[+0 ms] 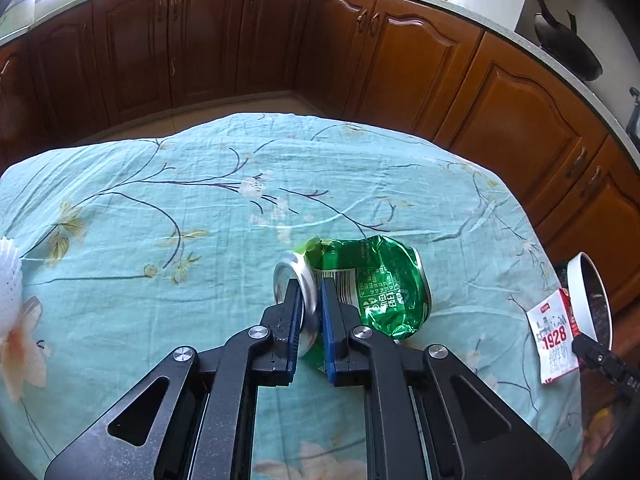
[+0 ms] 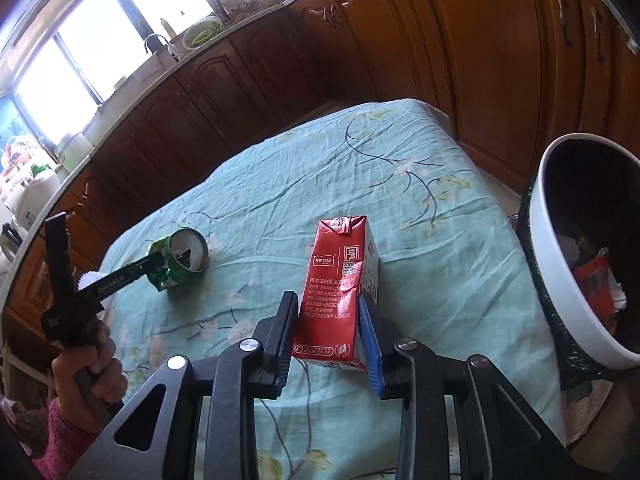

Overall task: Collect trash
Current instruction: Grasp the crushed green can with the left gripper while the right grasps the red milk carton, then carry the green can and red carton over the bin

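A crushed green can [image 1: 372, 284] lies on the teal flowered tablecloth [image 1: 160, 200]. My left gripper [image 1: 310, 286] is shut on the can's silver end rim. The can [image 2: 182, 258] and the left gripper [image 2: 154, 260] also show in the right wrist view. My right gripper [image 2: 330, 300] is shut on a red and white milk carton [image 2: 338, 288], held upright at the table's right side. The carton [image 1: 554, 340] shows at the right edge of the left wrist view. A white-rimmed trash bin [image 2: 548, 264] with a black liner stands right of the table, with trash inside.
A white foam net [image 1: 8, 276] lies at the table's left edge. Wooden kitchen cabinets [image 1: 240, 40] curve round behind the table. The bin's rim [image 1: 580, 292] shows beside the carton. A black pan [image 1: 568, 40] sits on the counter at the right.
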### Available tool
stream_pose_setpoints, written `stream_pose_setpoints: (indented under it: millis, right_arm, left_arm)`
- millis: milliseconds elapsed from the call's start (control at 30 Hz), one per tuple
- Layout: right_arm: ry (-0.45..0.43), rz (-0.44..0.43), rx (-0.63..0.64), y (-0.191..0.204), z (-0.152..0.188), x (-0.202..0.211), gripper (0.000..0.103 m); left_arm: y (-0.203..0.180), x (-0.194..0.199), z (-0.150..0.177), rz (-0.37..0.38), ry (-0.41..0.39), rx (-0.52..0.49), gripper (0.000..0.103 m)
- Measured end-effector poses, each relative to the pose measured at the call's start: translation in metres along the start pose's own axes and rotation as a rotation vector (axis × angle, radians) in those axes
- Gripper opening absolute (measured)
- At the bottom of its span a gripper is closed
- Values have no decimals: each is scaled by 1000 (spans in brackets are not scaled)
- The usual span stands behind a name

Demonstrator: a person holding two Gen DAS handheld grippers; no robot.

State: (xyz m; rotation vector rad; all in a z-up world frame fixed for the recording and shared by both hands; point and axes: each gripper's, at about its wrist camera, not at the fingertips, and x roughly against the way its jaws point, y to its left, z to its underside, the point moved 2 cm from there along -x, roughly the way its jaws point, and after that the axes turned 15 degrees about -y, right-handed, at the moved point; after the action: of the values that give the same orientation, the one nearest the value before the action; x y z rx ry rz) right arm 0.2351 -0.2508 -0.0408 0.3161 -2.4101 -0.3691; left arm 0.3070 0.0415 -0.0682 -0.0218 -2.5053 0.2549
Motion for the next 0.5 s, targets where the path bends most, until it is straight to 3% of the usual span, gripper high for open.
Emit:
stream_pose_setpoints:
  millis: [233, 500]
  right_arm:
    - [-6, -6, -20, -6, 5, -5, 40]
    - [-43, 5, -12, -8, 13, -4, 36]
  left_arm:
    - [-40, 30, 19, 95, 10, -52, 8]
    - [-60, 28, 33, 75, 32, -112, 9]
